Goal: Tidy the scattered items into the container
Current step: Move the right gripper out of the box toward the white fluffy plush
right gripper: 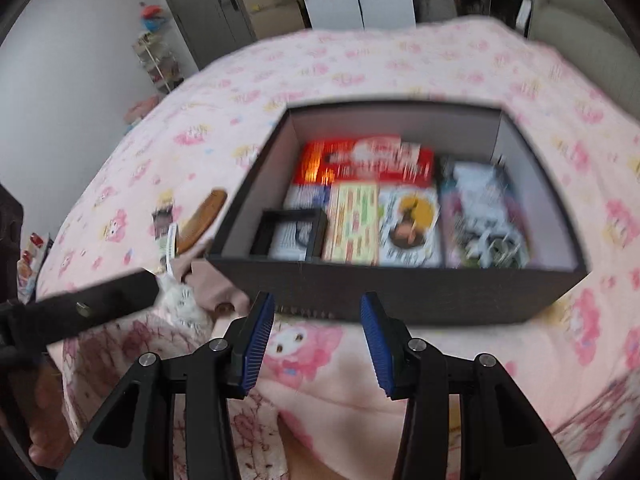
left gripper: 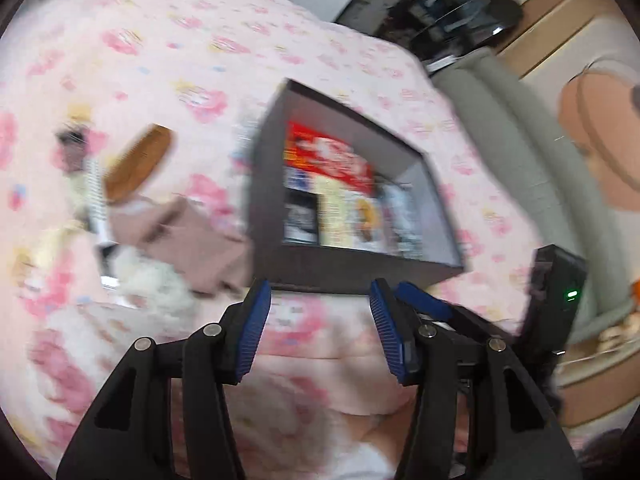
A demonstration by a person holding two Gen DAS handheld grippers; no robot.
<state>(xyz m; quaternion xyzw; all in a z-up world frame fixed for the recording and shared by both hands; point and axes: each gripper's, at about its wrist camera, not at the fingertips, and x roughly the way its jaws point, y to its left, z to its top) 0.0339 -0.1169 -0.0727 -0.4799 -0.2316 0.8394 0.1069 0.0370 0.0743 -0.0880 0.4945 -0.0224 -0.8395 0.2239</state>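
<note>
A dark open box (right gripper: 400, 292) rests on the pink blanket, holding books and packets (right gripper: 368, 160) laid flat. The same box (left gripper: 352, 270) shows in the left wrist view. Left of it lie a wooden comb (left gripper: 138, 164), a white tube (left gripper: 96, 200), a brownish-pink cloth (left gripper: 188, 240) and a white fluffy item (left gripper: 152, 276). My left gripper (left gripper: 320, 292) hovers open just before the box's near wall, with nothing between its blue pads. My right gripper (right gripper: 317, 304) is open and empty too, close to the box front. The comb (right gripper: 204, 216) and fluffy item (right gripper: 180, 300) also appear in the right wrist view.
The pink cartoon-print blanket (right gripper: 320, 360) covers the whole bed. A grey sofa (left gripper: 500, 120) stands past the bed's right edge. A grey cabinet (right gripper: 204, 8) and a wire shelf (right gripper: 156, 60) stand by the far wall. Both views are motion-blurred.
</note>
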